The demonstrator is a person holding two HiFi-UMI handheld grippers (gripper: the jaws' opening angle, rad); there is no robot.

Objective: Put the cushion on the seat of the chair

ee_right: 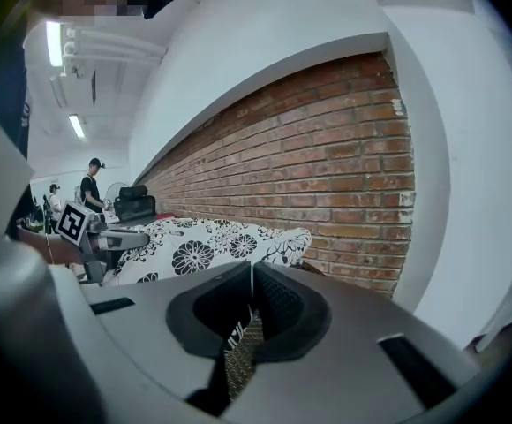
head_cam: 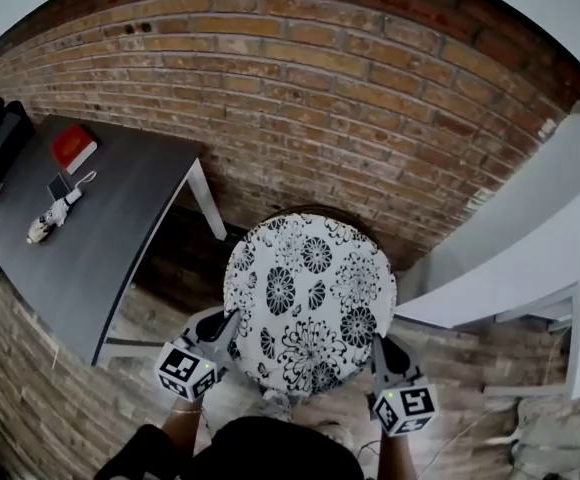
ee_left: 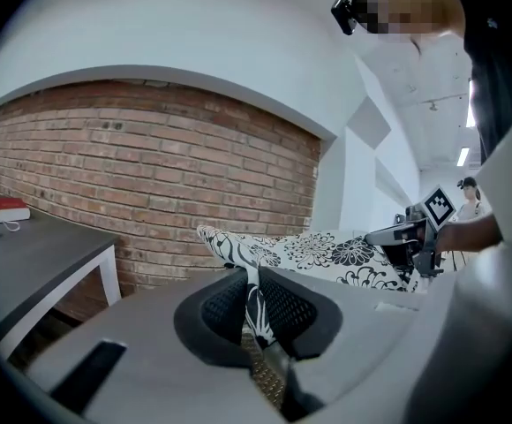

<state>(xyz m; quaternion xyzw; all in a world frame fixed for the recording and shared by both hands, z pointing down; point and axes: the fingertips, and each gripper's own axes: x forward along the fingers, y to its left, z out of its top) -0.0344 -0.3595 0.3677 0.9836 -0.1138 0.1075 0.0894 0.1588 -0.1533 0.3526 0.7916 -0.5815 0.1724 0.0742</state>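
between the two tools, in front of the brick wall and just right of the grey desk, the round floral cushion is held roughly flat with its patterned face up. left tool: jaws closed on the near-left rim, with a pinched fold of black-and-white fabric standing between the pads in the left gripper view. right tool: jaws likewise clamped on the near-right rim, with a sliver of the print showing between them in the right gripper view. handling, as judged: light, soft and padded, not fragile. the cover is loose enough to bunch in a pinch, so the body may sag or swing between the two hold points. holding it at two spread places on the rim, as now, seems sound, and a deeper bite would take padding as well as cloth. orientation: the disc has no true long axis. its flat plane lies near level and extends away from the person toward the wall. a dark arc shows past the far edge, probably the chair's seat rim. whether the cushion touches it cannot be told.
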